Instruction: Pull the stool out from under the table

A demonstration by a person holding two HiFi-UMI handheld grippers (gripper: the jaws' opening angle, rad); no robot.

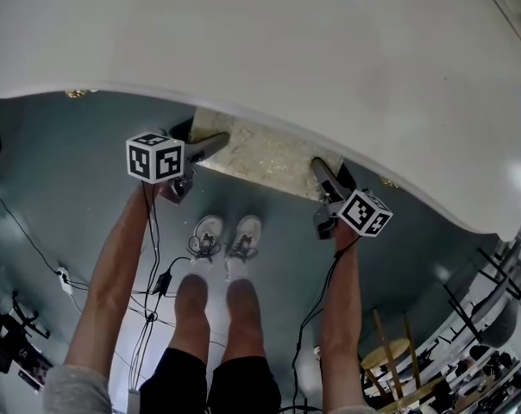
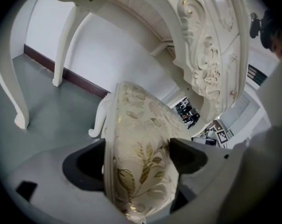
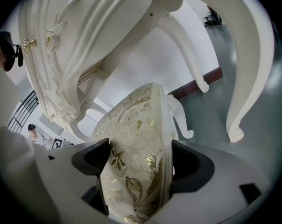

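The stool (image 1: 265, 156) has a cream seat with a gold leaf pattern and sits mostly under the white table (image 1: 329, 59); only its near edge shows in the head view. My left gripper (image 1: 210, 145) is shut on the stool's left end, the cushion (image 2: 141, 157) filling the space between its jaws. My right gripper (image 1: 323, 172) is shut on the right end, with the cushion (image 3: 136, 167) clamped the same way. A white curved stool leg (image 2: 98, 120) shows below the seat, and another stool leg (image 3: 182, 120) shows in the right gripper view.
The table's carved white legs (image 2: 12, 83) (image 3: 246, 78) stand on the grey floor either side of the stool. The person's feet in white shoes (image 1: 226, 235) are just in front of it. Cables (image 1: 153, 287) trail on the floor, and a wooden stand (image 1: 390, 356) is at lower right.
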